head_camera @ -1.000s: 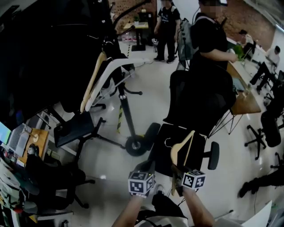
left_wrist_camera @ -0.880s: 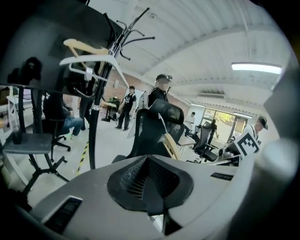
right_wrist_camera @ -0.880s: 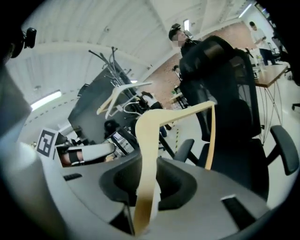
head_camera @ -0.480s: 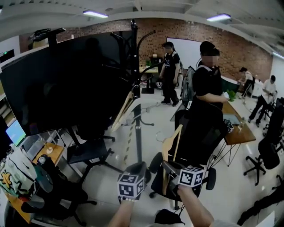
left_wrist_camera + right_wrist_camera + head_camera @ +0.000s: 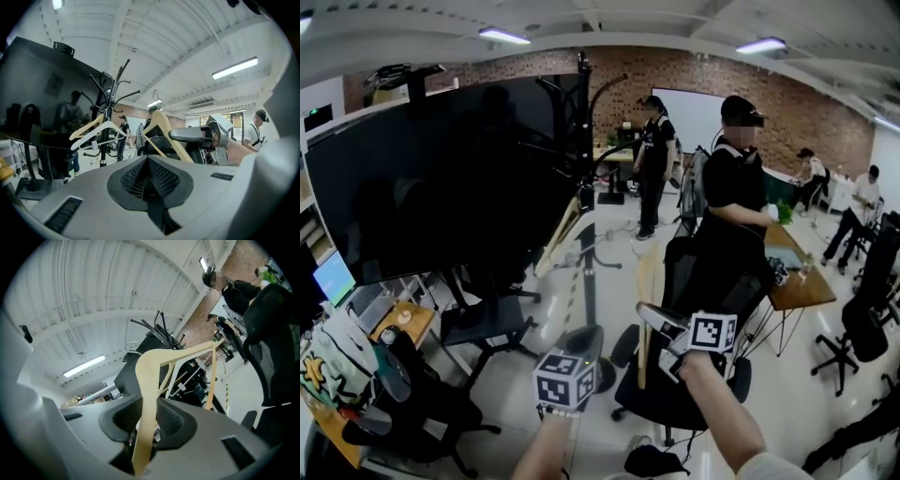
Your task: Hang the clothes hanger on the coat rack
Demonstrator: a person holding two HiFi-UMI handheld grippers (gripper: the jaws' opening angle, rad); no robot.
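Hanger (image 5: 149,376) held aloft, rack (image 5: 582,112) beyond.
Right gripper (image 5: 150,422) jaws clamped on one hanger arm; left gripper (image 5: 149,176) jaws together, empty.

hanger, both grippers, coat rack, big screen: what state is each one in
wooden hanger: clamped in the right gripper, held up in the air, not yet on the rack
right gripper: jaws shut on the wooden hanger
left gripper: jaws together, empty
coat rack: upright, already bearing two hangers
big screen: dark, showing no image
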